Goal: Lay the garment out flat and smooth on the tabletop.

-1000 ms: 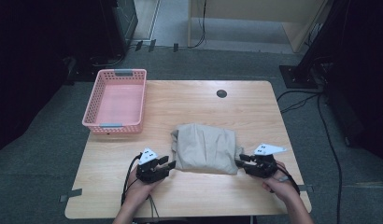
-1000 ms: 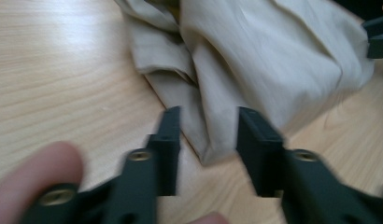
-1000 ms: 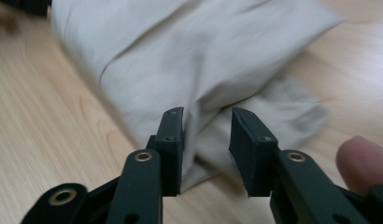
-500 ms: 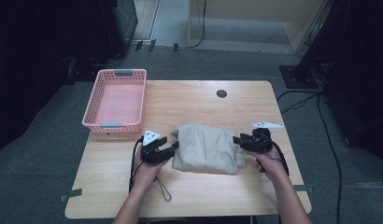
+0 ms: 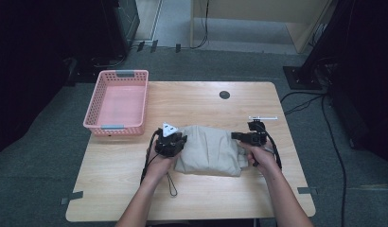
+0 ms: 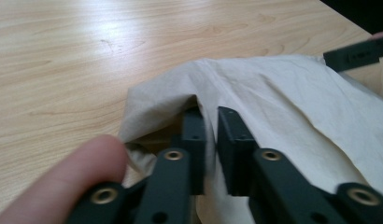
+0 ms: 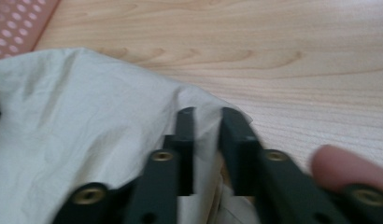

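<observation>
A folded beige cloth (image 5: 208, 150) lies on the wooden table (image 5: 201, 101), near the front middle. My left gripper (image 5: 179, 142) is at its left edge, my right gripper (image 5: 235, 137) at its right edge. In the left gripper view my left gripper (image 6: 210, 122) has just closed, and its jaws pinch a fold of the cloth (image 6: 283, 107). In the right gripper view my right gripper (image 7: 206, 122) has likewise just closed on a fold of the cloth (image 7: 77, 116). A fingertip (image 6: 82, 163) shows beside the left jaws.
A pink plastic basket (image 5: 93, 112) stands at the table's left, with nothing in it. A small black round mark (image 5: 224, 94) sits near the far edge and a thin white strip (image 5: 263, 117) lies just beyond the right gripper. A cable (image 5: 172, 187) trails from the left gripper toward the front.
Both hands have slid along the cloth's sides away from the person, from its near corners toward its far part. The cloth looks slightly more bunched between them.
</observation>
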